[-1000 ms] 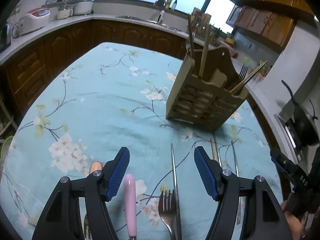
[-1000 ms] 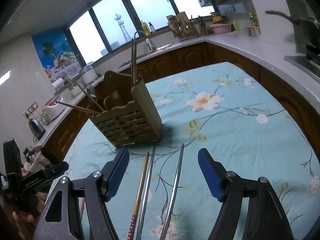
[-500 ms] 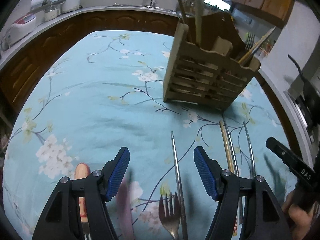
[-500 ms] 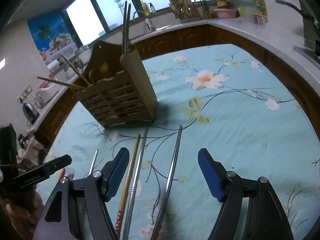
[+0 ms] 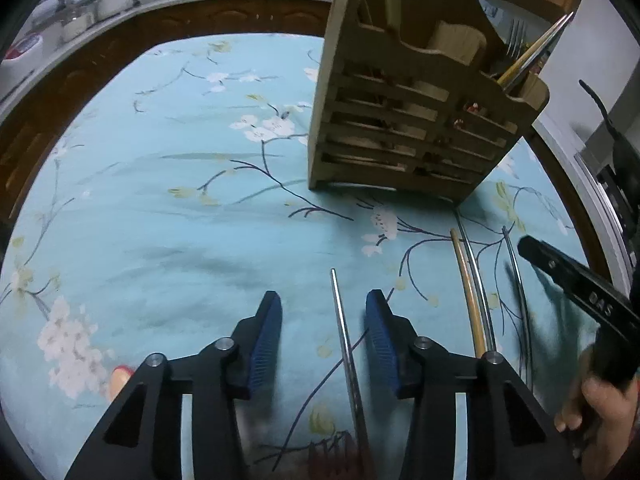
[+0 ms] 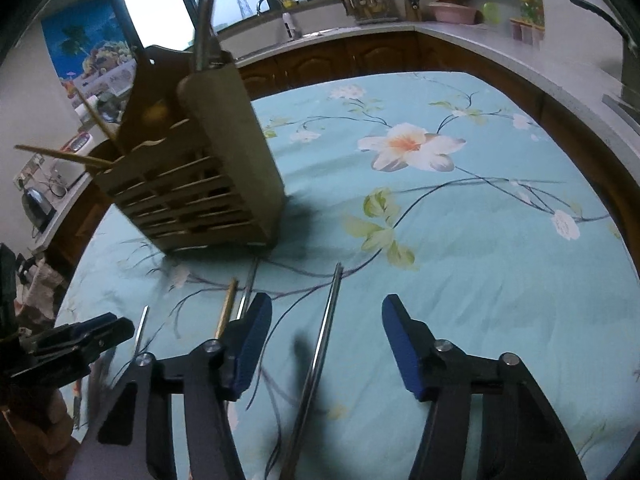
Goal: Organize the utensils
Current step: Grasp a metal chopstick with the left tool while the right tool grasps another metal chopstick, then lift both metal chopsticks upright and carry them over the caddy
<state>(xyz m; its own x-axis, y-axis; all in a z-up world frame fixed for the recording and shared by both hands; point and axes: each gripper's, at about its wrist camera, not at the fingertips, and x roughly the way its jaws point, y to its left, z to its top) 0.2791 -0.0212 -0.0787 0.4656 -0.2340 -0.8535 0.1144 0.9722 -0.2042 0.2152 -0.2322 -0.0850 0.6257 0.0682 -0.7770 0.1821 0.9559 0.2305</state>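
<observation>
A slatted wooden utensil holder [image 5: 400, 128] [image 6: 200, 184] stands on the flowered blue tablecloth, with chopsticks, a fork and other utensils in it. My left gripper [image 5: 324, 320] hangs low over the cloth. Its jaws are closing around a thin steel stick [image 5: 340, 320], and the pads are not touching it. My right gripper [image 6: 326, 320] straddles a steel chopstick [image 6: 328, 320] in the same way, jaws closing with a gap on each side. A golden chopstick [image 5: 466, 292] [image 6: 226, 308] and another steel one [image 5: 476, 280] [image 6: 246, 284] lie between the two grippers.
A fork [image 5: 332, 452] lies blurred at the bottom of the left wrist view. An orange-tipped handle [image 5: 120, 376] is at lower left. Wooden cabinets and a worktop [image 6: 500, 40] ring the table. A person's hand [image 5: 596, 404] holds the right gripper.
Both grippers have come down and forward toward the holder, and both pairs of jaws have narrowed. The pink handle has slid out of the left wrist view.
</observation>
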